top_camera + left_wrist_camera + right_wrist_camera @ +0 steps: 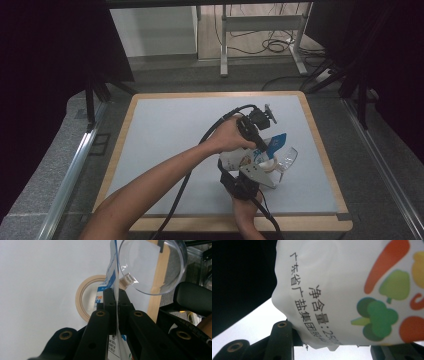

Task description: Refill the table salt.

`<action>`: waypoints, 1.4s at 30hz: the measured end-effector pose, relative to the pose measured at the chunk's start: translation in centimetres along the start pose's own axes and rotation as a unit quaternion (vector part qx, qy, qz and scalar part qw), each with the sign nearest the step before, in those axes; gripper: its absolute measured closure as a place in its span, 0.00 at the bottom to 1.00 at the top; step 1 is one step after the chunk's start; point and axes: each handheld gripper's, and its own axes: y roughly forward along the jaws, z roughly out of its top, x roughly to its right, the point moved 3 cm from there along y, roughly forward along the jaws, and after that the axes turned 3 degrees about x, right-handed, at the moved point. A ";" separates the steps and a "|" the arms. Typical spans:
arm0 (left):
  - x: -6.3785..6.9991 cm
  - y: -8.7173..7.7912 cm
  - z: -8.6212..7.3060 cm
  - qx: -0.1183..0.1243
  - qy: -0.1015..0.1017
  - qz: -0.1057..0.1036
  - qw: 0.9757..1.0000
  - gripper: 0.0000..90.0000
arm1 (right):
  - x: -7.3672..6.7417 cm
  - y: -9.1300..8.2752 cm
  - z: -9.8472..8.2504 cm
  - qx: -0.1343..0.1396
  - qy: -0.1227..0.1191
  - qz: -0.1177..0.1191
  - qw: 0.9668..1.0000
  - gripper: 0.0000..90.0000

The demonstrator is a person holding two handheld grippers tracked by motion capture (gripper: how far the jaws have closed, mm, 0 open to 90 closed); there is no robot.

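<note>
A white salt bag (239, 160) with a blue top and vegetable prints (362, 290) is held tilted above the table. My left gripper (262, 147) is shut on the bag's thin top edge (115, 277), its jaws pressed flat together (116, 305). My right gripper (246, 170) comes from below, its jaws closed against the plump lower end of the bag (332, 346). A clear plastic cup (287, 159) lies right beside the bag's top, its round mouth (152, 265) facing the left gripper view. A beige tape roll (82, 300) lies on the table under the bag.
The work surface is a pale mat (170, 140) on a wooden-edged board (320, 145). Both cables trail back toward the person. A black gripper body and a hand (192, 300) sit at the right of the left gripper view. Dark curtains and a desk frame (260, 30) stand beyond.
</note>
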 end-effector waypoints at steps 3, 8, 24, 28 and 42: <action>-0.1 -0.1 -0.6 0.009 -0.005 -0.005 1.000 0.99 | -0.1 -0.1 -0.5 -0.002 -0.007 -0.006 1.000 0.59; -0.4 -0.5 -1.6 0.024 -0.013 -0.011 1.000 0.99 | -0.3 0.0 -1.5 -0.013 -0.012 -0.015 1.000 0.57; -0.7 -1.4 -3.3 0.075 -0.022 -0.029 0.997 0.99 | 0.4 -0.6 -2.7 -0.032 -0.022 -0.027 0.999 0.56; -0.8 -1.3 -3.6 0.080 -0.026 -0.028 0.996 0.99 | 0.5 -0.6 -2.9 -0.041 -0.017 -0.026 0.999 0.56; -1.2 -2.3 -4.7 0.105 -0.037 -0.027 0.993 0.99 | 2.1 -1.1 -3.3 -0.065 -0.026 -0.036 0.997 0.56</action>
